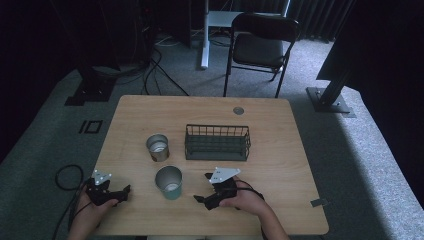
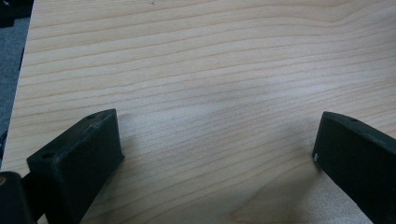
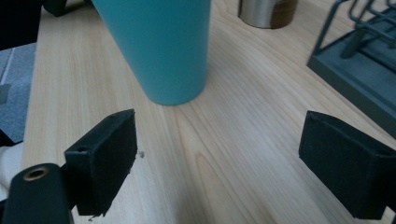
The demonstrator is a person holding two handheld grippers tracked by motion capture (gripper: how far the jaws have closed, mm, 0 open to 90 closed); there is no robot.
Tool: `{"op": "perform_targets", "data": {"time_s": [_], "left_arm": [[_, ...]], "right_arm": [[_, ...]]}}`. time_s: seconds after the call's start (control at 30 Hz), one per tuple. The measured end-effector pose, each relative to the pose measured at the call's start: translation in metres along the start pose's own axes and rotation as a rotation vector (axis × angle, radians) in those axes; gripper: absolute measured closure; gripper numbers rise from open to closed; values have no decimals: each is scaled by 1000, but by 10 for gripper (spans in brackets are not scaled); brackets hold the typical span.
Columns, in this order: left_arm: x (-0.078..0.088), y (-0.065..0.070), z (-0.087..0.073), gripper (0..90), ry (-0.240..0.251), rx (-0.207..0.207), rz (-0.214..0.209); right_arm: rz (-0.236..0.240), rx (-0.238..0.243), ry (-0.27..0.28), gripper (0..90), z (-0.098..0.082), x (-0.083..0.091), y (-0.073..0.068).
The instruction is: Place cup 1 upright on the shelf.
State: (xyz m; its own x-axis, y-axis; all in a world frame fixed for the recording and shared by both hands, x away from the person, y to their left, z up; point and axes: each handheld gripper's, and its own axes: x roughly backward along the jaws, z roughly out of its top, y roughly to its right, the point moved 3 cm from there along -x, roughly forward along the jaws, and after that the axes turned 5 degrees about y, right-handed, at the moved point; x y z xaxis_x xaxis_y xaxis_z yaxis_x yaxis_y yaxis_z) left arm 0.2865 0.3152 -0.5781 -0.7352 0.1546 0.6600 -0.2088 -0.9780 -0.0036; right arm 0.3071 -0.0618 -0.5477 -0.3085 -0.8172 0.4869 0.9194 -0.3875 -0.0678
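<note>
Wooden counter (image 1: pixel 280 150) seen from above, with a person's two hands entering from the near edge, each holding a two-jaw tool. The right tool (image 1: pixel 207 192) rests low on the counter with its jaws spread wide and nothing between them; it points toward the teal cup (image 1: pixel 169 182), which stands upright just beyond the jaw tips, near the front middle of the counter and not yet touched. In the right gripper view the cup (image 3: pixel 161 46) shows as a smooth, matt, tapered wall, narrower at the foot than above, a shape that suits a side grasp low on the body. The wide jaw setting and the level approach suggest that the tool is lined up to close around the cup. The left tool (image 1: pixel 112 192) sits near the left front edge, well apart from the cup, its jaws likewise wide and empty over bare, pale, straight-grained wood (image 2: pixel 210 70); it appears to be parked out of the way. Behind the teal cup stands a second cup, of brushed metal (image 1: pixel 157 147), also upright and open at the top. To its right lies a dark wire basket (image 1: pixel 217 142), rectangular, with thin upright bars and a solid base, a likely place for the cups
</note>
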Motion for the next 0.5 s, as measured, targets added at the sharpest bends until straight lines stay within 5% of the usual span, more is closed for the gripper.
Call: {"op": "perform_targets", "data": {"time_s": [0.5], "left_arm": [[0,0,0,18,0,0,0]], "right_arm": [[52,31,27,113,16,-23,-14]]}}
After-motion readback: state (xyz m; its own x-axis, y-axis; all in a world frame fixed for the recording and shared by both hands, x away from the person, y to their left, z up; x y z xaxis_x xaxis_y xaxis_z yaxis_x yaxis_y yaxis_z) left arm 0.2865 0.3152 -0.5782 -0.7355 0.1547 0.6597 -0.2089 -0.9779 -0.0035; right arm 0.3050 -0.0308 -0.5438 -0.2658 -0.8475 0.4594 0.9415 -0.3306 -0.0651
